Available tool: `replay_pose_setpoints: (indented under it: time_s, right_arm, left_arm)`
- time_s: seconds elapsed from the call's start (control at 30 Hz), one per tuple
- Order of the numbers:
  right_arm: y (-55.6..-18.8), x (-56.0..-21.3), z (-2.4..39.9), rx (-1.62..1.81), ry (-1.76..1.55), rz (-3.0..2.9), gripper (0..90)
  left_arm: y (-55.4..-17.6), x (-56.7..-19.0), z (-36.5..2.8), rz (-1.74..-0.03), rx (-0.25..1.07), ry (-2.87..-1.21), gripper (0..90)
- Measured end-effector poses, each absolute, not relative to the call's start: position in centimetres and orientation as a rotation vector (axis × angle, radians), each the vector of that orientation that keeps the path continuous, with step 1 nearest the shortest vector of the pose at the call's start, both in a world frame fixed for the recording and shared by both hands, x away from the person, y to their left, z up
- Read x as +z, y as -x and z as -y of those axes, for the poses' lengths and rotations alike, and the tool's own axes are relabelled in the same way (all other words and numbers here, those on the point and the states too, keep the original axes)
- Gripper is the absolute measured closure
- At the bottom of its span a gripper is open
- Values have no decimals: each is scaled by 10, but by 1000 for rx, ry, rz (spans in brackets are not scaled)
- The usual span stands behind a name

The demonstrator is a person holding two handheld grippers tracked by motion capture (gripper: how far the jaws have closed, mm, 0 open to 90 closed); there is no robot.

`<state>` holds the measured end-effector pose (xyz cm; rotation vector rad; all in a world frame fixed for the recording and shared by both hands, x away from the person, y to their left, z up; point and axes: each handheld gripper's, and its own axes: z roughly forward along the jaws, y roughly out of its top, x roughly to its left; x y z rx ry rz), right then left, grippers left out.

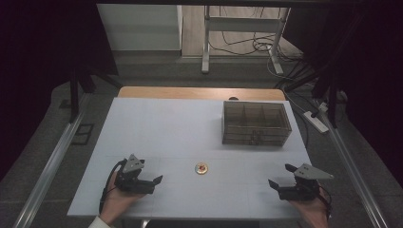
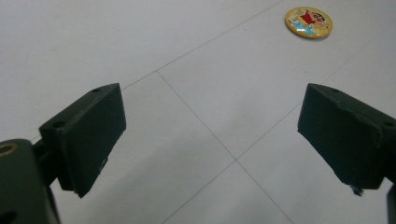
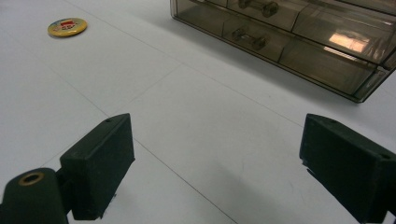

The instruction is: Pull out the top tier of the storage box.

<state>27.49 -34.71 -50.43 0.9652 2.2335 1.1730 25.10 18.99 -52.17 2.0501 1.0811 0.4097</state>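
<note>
A small round yellow badge (image 1: 201, 168) with a red cartoon picture lies flat on the white table (image 1: 166, 128), between the two hands; it is also the badge (image 2: 308, 22) and the badge (image 3: 67, 26) in the gripper views. My left gripper (image 1: 153, 183) rests low at the front left, jaws wide open and empty, pointing right toward the badge. At the front right my right gripper (image 1: 281, 175) is open too, holding nothing, pointing left. A smoky clear drawer box (image 1: 255, 123) stands at the back right, drawers closed, seen as the box (image 3: 299, 37) ahead of the right jaws.
A wooden strip (image 1: 199, 92) borders the table's far edge. Metal rails (image 1: 52, 164) run along both sides of the table. Beyond it stand a desk frame (image 1: 240, 38) and loose cables on the floor. Dark curtains hang left and right.
</note>
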Motion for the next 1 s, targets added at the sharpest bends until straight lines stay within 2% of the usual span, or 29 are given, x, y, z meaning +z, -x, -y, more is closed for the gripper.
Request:
replay_pose_setpoints:
  time_s: [1.0]
  right_arm:
    - [-283,-506,338,1202,-958,-2240,108]
  left_arm:
    - [-251,-525,-197,-1110,431,-2030,81]
